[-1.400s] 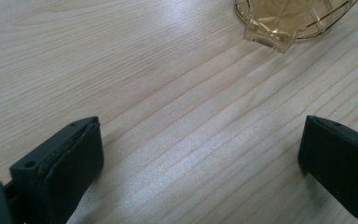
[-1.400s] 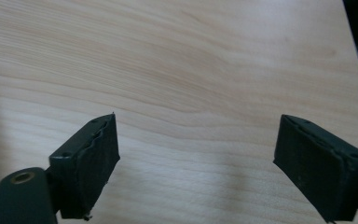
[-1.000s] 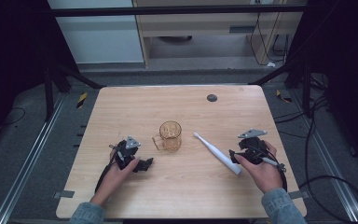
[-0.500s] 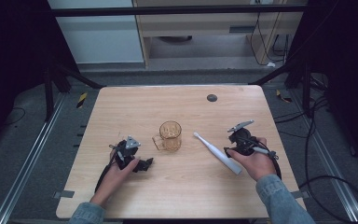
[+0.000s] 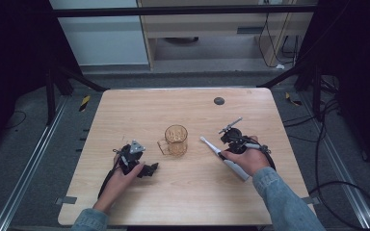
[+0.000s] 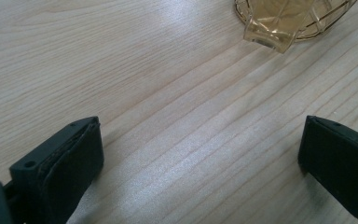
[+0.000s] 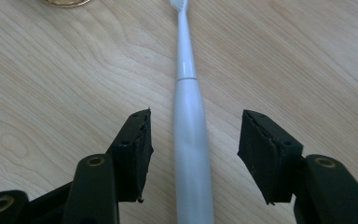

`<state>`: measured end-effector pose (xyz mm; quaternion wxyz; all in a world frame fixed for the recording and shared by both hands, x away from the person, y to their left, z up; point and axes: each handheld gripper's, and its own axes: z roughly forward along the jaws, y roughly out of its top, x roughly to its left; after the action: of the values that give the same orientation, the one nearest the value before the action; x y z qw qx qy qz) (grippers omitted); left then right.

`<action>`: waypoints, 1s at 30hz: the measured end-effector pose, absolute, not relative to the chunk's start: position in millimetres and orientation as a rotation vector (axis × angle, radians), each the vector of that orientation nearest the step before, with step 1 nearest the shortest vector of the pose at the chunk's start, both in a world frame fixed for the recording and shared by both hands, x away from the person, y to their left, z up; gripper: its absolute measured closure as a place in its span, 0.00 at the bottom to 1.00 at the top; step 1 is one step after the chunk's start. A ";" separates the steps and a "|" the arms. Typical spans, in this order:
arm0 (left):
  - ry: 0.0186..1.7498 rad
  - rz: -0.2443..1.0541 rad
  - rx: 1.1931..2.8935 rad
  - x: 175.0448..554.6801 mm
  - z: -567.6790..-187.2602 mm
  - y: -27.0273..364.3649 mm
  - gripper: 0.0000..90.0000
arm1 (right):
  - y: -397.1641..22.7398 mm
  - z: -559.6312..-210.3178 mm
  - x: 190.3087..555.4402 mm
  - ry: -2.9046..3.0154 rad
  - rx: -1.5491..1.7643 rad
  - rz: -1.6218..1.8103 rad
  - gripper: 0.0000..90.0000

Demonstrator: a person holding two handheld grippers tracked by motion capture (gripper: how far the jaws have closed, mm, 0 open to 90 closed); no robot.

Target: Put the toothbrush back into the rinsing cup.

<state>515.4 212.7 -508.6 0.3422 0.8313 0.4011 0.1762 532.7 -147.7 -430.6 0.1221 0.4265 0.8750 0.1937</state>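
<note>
— Non-task items on wooden table [image 5: 139,110]?
— Amber glass mug [image 5: 175,140] at centre, upright, handle toward near left. Small dark round disc [image 5: 218,101] at far side, right of centre, well apart from mug.

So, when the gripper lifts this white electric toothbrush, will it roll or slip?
The toothbrush looks round and smooth, so it may roll or slip between the right gripper pads. It seems rigid. Its thick handle probably outweighs the thin neck, so it could tilt.

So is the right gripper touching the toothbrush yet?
Apart. In the right gripper view, the toothbrush lies between the right gripper's jaws, which have just been closing, with bare table on both sides.
</note>
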 end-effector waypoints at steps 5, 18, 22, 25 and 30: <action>1.043 0.458 2.162 515.4 -508.6 212.8 0.00 | -138.5 -436.6 540.9 2.571 1.241 0.544 0.53; 1.043 0.458 2.162 515.4 -508.6 212.8 0.00 | -135.4 -452.0 552.7 2.615 1.265 0.456 0.58; 1.043 0.458 2.162 515.4 -508.6 212.8 0.00 | -135.7 -454.8 553.9 2.626 1.266 0.433 0.59; 1.043 0.458 2.162 515.4 -508.6 212.8 0.00 | -135.3 -455.6 554.7 2.627 1.266 0.433 0.60; 1.043 0.458 2.161 515.4 -508.6 212.8 0.00 | -134.9 -460.2 556.2 2.644 1.268 0.417 0.61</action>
<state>515.4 212.8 -508.6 0.3421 0.8313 0.4012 0.1761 556.2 -134.9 -460.2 0.0895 0.4264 0.8891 0.1401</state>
